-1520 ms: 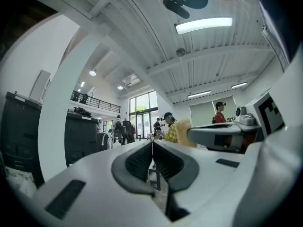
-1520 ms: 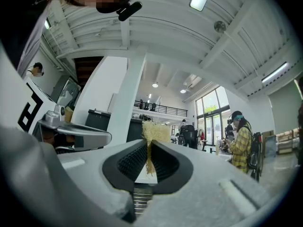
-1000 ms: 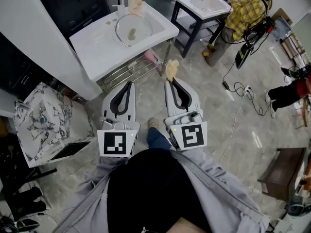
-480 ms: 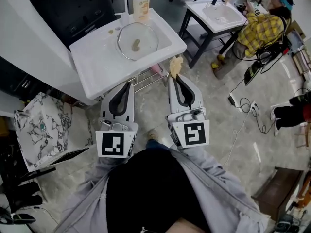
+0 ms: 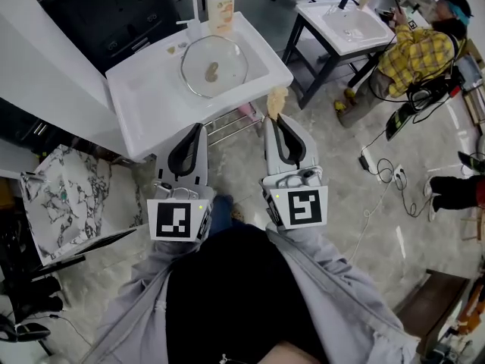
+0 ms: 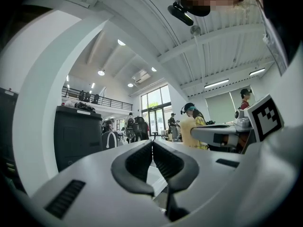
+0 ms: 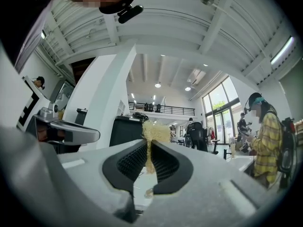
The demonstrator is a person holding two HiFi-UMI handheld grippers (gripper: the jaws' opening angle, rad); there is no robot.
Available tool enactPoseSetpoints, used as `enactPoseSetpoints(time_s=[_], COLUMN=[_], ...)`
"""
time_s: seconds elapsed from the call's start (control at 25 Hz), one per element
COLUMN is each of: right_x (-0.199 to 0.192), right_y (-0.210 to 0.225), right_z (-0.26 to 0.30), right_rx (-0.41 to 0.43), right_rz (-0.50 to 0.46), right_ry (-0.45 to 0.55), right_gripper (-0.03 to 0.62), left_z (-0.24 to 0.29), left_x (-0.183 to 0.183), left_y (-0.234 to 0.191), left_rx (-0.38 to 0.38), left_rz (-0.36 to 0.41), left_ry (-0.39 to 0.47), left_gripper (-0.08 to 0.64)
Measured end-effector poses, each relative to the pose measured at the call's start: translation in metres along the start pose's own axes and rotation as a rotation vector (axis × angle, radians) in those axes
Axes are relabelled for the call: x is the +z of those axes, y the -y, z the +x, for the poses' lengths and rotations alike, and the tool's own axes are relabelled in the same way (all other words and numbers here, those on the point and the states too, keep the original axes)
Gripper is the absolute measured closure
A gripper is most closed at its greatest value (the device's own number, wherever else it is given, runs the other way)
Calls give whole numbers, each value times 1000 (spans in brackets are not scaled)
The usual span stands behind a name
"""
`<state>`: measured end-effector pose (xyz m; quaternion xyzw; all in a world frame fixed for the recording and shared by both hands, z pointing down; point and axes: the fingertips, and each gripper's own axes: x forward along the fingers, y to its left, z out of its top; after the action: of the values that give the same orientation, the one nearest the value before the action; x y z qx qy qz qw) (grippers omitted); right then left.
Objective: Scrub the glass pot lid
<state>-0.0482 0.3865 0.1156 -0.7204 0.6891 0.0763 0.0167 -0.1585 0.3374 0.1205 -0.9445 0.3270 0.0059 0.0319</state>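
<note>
The round glass pot lid [image 5: 214, 67], with a brownish smear at its middle, lies in the white sink [image 5: 148, 101] ahead of me in the head view. Below the sink's front edge my left gripper [image 5: 199, 130] is shut with nothing in it; in the left gripper view its jaws [image 6: 152, 143] meet tip to tip. My right gripper [image 5: 270, 121] is shut on a tan scrubbing sponge [image 5: 276, 101] that sticks out past its tips. The right gripper view shows this sponge [image 7: 154, 131] pinched between the ribbed pads. Both grippers point level toward the sink.
A soap bottle [image 5: 220, 6] stands at the sink's back edge. A second white sink table [image 5: 345, 23] is at the right, with a person in a yellow plaid shirt [image 5: 424, 55] beside it. A marble-patterned box [image 5: 57, 196] sits left; cables [image 5: 379, 161] lie on the floor.
Both grippers have moved forward toward the white sink, which now lies nearer their tips. The sponge stays pinched in the right gripper; the left stays shut.
</note>
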Motion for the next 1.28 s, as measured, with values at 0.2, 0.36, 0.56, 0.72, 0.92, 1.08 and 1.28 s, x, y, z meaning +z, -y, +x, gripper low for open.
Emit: enactPoseSetpoints(time_s=[0.2, 0.36, 0.56, 0.72, 0.92, 1.08, 1.28], right_x=[-4, -5, -13, -27, -44, -55, -72], right_y=[12, 21, 32, 44, 52, 60, 70], right_z=[6, 20, 57, 102, 172, 229, 287], right_rx=[-12, -13, 13, 45, 111, 158, 188], right_rz=[-1, -26, -49, -48, -68, -70, -53], right_ry=[-1, -2, -6, -26, -40, -43, -60], right_gripper=[565, 565, 565, 565, 565, 565, 565], left_z=[14, 36, 74, 113, 168, 208, 246], left_x=[-5, -7, -16, -33, -44, -47, -53], left_y=[-5, -12, -24, -47, -87, -124, -162], left_rx=[10, 13, 3, 24, 83, 139, 203], left_rz=[-23, -51, -68, -94, -109, -92, -84], left_ry=[-2, 4, -1, -20, -11, -19, -33], left_gripper=[554, 554, 554, 554, 554, 554, 554])
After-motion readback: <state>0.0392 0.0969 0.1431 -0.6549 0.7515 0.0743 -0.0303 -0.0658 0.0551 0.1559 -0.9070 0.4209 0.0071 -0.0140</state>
